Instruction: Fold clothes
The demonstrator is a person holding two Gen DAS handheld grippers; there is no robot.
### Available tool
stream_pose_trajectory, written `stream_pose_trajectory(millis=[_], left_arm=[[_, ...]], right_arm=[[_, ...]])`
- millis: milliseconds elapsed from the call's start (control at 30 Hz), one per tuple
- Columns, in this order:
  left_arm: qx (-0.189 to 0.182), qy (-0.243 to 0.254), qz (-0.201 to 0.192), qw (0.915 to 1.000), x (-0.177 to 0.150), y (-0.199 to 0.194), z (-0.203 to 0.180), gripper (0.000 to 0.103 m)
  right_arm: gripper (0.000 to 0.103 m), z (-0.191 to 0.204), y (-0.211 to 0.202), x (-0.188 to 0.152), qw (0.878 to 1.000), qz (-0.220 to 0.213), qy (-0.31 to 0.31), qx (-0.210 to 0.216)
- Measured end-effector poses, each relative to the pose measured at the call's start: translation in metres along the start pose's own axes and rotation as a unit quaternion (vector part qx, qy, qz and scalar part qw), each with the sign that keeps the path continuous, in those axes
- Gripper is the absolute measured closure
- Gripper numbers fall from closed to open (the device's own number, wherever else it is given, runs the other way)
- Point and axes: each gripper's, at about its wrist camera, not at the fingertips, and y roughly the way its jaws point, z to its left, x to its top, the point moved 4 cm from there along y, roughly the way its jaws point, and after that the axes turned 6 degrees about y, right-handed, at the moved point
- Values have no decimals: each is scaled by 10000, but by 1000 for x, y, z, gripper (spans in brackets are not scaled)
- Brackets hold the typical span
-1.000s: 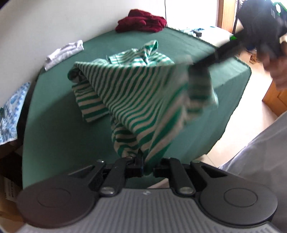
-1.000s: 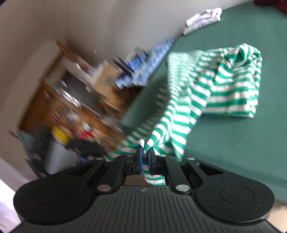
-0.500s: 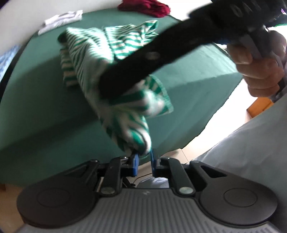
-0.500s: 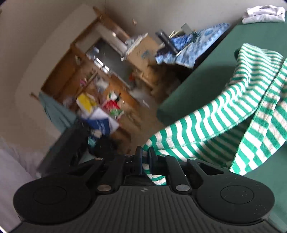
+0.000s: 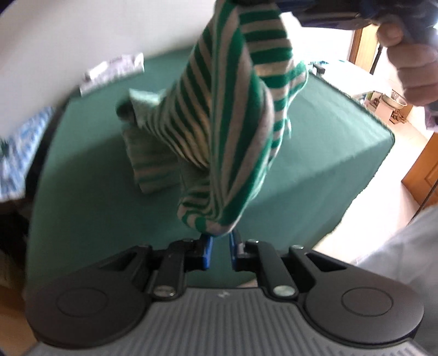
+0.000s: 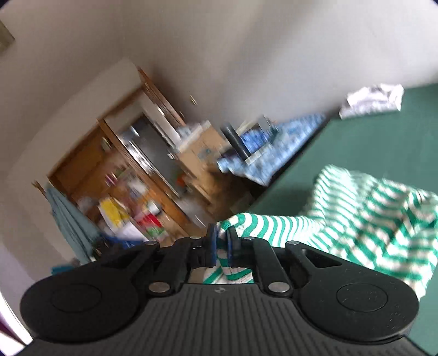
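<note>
Left gripper (image 5: 219,241): clenched on the lowest fold of the green-and-white striped garment (image 5: 232,115), cloth pinched at the tips of the blue pads (image 5: 207,250). Garment pulled up in a taut band from that pinch toward the top of the left wrist view, where held by the right gripper (image 5: 328,13) in the person's hand (image 5: 410,63). Remaining part of the garment bunched on the green table cover (image 5: 342,131), toward its far left side.

Right gripper (image 6: 222,241): jaws closing, a striped edge of the garment (image 6: 273,224) caught between the pads and hanging below them. Rest of the cloth spread to the right over the green cover (image 6: 356,142), blurred.

Surroundings: white cloth (image 5: 112,72) at the far left corner of the cover, against the wall. Blue patterned fabric (image 6: 273,142) piled just beside the table. Wooden cabinet (image 6: 117,164) with cluttered shelves beyond. Pale sleeve (image 5: 405,246) at the right edge of the left wrist view.
</note>
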Motion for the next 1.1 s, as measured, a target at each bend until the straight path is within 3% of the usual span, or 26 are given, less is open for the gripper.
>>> stream_pose_trajectory(millis=[133,333,533,600,667,733,800,867,967,1100], left_arm=[[423,260,-404,9979,26,-9,27,93],[1047,290,-1027,9888,73,-5,89,90],[884,307,-1278,9874,126,45,125,89],[665,411,-1146,9903,132,66,126,88],[214,452,-967,9941,130,80,127,76],[-254,511,-772,9954,119,86,125,50],[-633,545,-587,9948,103,85,118,36],[-913,580,-345,9935,89,86,112,33],[-1367,315,-56,9901,75,89,110,27],[-1856,295,284,9818,65,97,91,26]], right_arm=[[95,-8,4,16,9986,-276,-226,-385],[95,-48,-12,40,9921,-877,376,-814],[95,-88,-18,52,9768,-1269,929,-1453],[95,-101,-14,51,9692,-1361,982,-1800],[95,-122,-10,45,9590,-1332,1132,-2232],[95,-145,-6,35,9466,-1234,1333,-2663],[92,-168,0,19,9361,-1082,1577,-2954],[89,-182,-1,5,9275,-1030,1746,-3140],[68,-175,-22,2,9223,-1282,1815,-3163],[64,-140,-48,2,9331,-1282,1417,-3045]])
